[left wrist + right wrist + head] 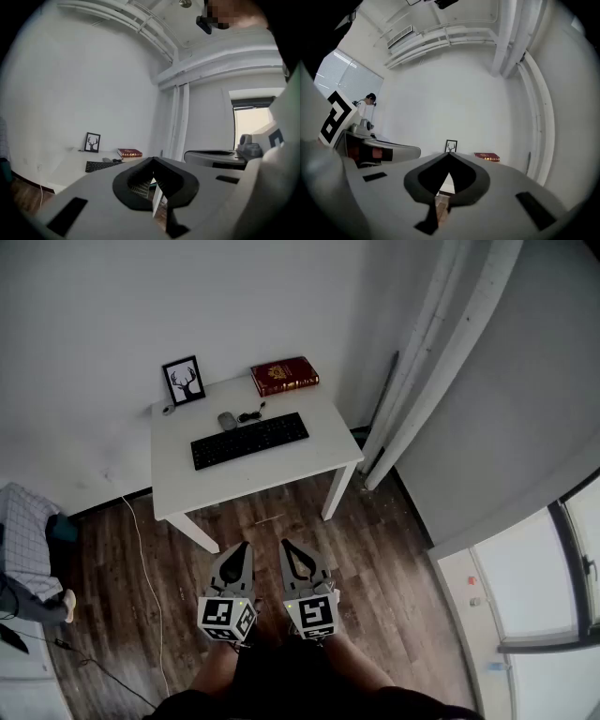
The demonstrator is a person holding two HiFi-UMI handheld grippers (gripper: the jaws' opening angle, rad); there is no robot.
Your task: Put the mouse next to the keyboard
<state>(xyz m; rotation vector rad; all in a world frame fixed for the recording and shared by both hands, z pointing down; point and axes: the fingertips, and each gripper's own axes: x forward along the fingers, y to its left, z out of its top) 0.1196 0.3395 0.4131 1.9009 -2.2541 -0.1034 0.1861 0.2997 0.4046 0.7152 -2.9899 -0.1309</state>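
A grey mouse (pixel 227 420) lies on the white table (pixel 272 474), just behind the left end of the black keyboard (pixel 249 440), its black cable coiled beside it. Keyboard (pixel 102 165) and mouse (pixel 107 160) show small and far off in the left gripper view. Both grippers hang side by side over the wooden floor, well short of the table. My left gripper (pixel 242 547) is shut with nothing in it, its tips (pixel 152 160) meeting. My right gripper (pixel 289 546) is likewise shut and empty, tips (pixel 449 154) together.
A framed deer picture (pixel 184 380) leans on the wall at the table's back left and a red book (pixel 284 375) lies at the back right. White pipes (pixel 427 362) run down right of the table. A cable (pixel 145 559) trails across the floor left.
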